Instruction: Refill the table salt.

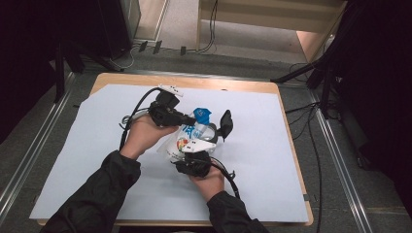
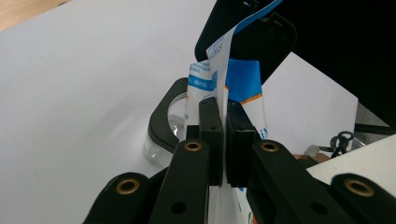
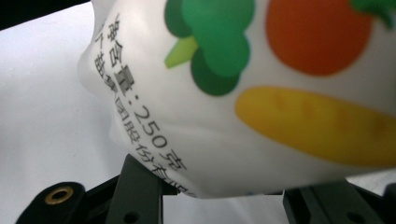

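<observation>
Near the middle of the tabletop [image 1: 291, 194], a white printed pouch [image 1: 179, 143] is held up over a clear jar [image 1: 206, 132]. The left gripper [image 2: 223, 140] has its jaws clamped on the pouch's top edge, likely to tilt it for pouring; the right gripper [image 1: 197, 160] cradles the body, its jaws' state unclear.

White bag [image 3: 261, 116] up close, printed with a green broccoli, an orange round vegetable, a yellow strip and black lettering down its side, and its top edge [image 2: 243, 84] runs blue and white with an orange line. Both grippers, left gripper [image 2: 223, 140] and right gripper [image 1: 197, 162], are black with brass-coloured rivets. Pale blue-white sheet [image 1: 77, 141] covers a light wooden table [image 1: 228, 85], sleeves dark.
</observation>
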`<state>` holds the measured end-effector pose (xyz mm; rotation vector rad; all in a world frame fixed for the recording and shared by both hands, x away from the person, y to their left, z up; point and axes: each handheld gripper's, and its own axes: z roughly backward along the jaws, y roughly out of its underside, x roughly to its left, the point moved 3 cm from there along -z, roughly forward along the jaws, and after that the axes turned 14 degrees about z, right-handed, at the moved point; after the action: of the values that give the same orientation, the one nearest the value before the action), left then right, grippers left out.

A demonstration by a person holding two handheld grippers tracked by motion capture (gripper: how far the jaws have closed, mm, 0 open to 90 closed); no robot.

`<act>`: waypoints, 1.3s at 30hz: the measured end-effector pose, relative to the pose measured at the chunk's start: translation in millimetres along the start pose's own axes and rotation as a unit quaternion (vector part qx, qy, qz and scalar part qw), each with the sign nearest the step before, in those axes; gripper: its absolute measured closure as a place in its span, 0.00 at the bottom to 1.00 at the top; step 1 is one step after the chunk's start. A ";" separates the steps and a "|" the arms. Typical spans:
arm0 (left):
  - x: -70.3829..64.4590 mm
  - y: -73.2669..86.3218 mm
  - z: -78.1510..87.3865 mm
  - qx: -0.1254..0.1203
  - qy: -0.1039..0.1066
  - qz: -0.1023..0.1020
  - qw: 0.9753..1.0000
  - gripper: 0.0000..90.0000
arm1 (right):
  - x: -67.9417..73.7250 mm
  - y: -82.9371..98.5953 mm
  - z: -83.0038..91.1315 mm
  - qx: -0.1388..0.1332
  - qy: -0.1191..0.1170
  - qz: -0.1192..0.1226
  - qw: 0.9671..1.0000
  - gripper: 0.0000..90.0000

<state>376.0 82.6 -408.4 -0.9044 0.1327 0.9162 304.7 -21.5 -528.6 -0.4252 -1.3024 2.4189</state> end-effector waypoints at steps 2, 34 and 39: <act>-0.3 -0.3 -1.3 -0.002 0.009 0.002 1.000 0.98 | -0.6 0.4 0.4 0.001 0.000 -0.001 1.000 0.70; 4.6 8.7 1.5 0.011 0.015 0.011 1.000 0.96 | 0.4 -1.3 1.8 -0.010 -0.019 -0.011 1.000 0.71; 5.1 6.3 -0.4 0.008 0.014 0.013 1.000 0.96 | -0.1 -2.2 2.2 -0.015 -0.015 -0.017 1.000 0.70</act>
<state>374.7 87.3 -414.9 -0.9035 0.1753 0.9256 304.3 -22.0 -525.5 -0.3733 -1.3487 2.3884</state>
